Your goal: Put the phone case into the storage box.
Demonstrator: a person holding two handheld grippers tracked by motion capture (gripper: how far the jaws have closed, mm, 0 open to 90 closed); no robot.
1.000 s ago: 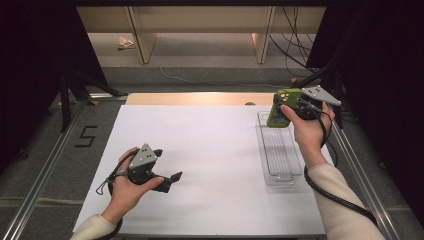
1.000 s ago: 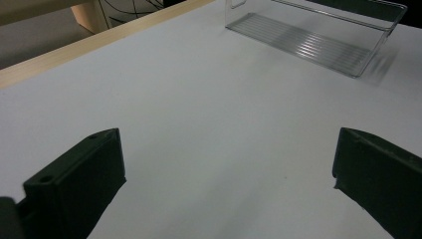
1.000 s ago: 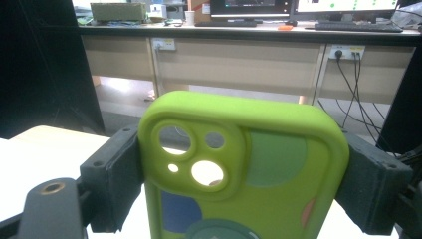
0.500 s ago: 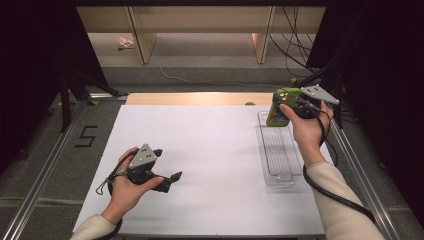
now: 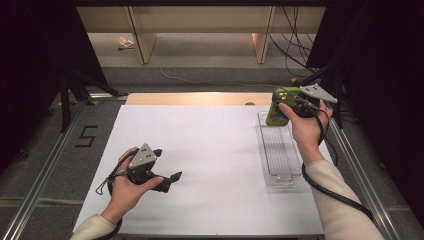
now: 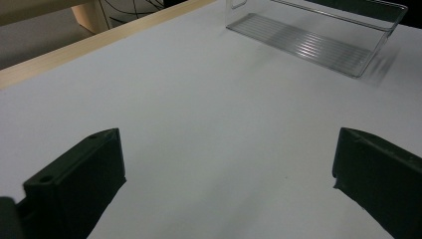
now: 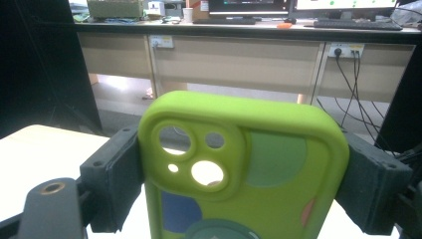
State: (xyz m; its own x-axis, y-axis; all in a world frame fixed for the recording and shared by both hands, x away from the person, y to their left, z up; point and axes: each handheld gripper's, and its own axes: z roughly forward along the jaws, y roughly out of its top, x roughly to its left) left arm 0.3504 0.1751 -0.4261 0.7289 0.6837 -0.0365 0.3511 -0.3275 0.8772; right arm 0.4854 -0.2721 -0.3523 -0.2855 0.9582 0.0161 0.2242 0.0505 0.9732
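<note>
- The left gripper (image 5: 167, 181) was held low over the white table (image 5: 210, 150), well to the left of the clear tray (image 5: 280, 150), with nothing near it.
- Its jaws were seen spread wide in the left gripper view, with only bare table between them and the tray (image 6: 318, 40) lying farther off.
- The tray, long and ribbed along its floor, was seen empty on the right part of the table.
- The green phone case (image 5: 276, 107) was held up at the far end of the tray, upright, and seemingly just above the tray's rim; whether it touched the rim could not be told.
- The right gripper (image 5: 285, 105) was closed on the case, and in the right gripper view both pads were seen pressed against the side edges of the case (image 7: 239, 164), camera cut-outs uppermost.
- The step in hand was judged to be the carrying of the case, either toward the tray or away from it; which of the two could not be settled from the pictures.
- If placement was meant, the next move was judged to call for the case to be lowered and tipped flat along the tray's length before the jaws were released, since the narrow tray left little room sideways.
- No part for the left gripper was foreseen, unless the tray needed to be steadied.
</note>
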